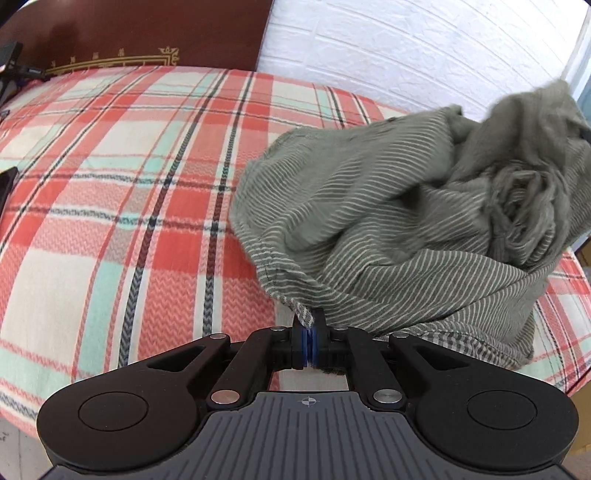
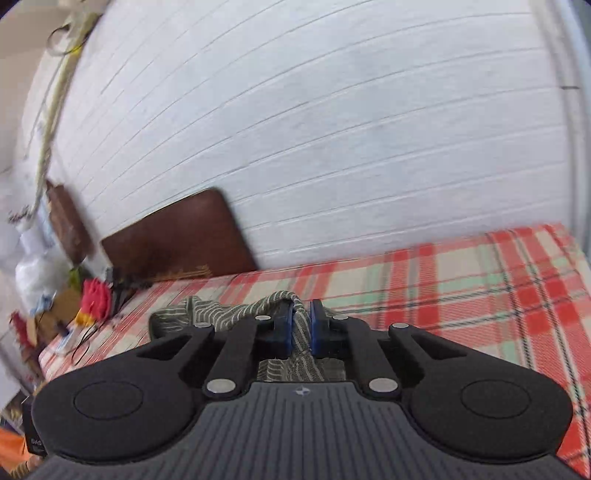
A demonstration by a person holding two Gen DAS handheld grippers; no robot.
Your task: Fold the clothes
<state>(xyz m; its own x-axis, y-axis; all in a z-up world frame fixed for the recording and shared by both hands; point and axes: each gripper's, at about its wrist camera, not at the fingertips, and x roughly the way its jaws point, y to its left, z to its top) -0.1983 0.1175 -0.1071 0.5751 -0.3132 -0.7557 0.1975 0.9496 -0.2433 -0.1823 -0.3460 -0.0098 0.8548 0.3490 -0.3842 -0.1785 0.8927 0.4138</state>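
Step in hand: getting hold of the garment at two places so I can spread it — I judge this the opening of the fold, nothing laid flat yet.
Garment: the grey-green, white-striped thin cotton top (image 1: 369,236) sits in a crumpled heap on the bed with the red, cream and mint plaid cover (image 1: 122,206), towards its right side in my left view, part of it lifted off the cover.
Left tongs: my left tongs (image 1: 309,332) are fully closed, pinching a corner of the hem between the blue pads.
Right tongs: my right tongs (image 2: 300,325) are nearly closed, with a bunched rope of the same striped cloth (image 2: 236,314) running between the blue pads — it looks gripped, a thick wad rather than a single edge.
Next move: I think it calls for drawing the two hands apart and up to shake the heap open, then lowering it flat on the cover — if the right hand holds several layers, it may need a fresh grip.
Hard to make out: sleeves, neckline and front or back are lost in the folds; the right view is blurred; the dark brown headboard (image 1: 147,33) is cut off at the top.
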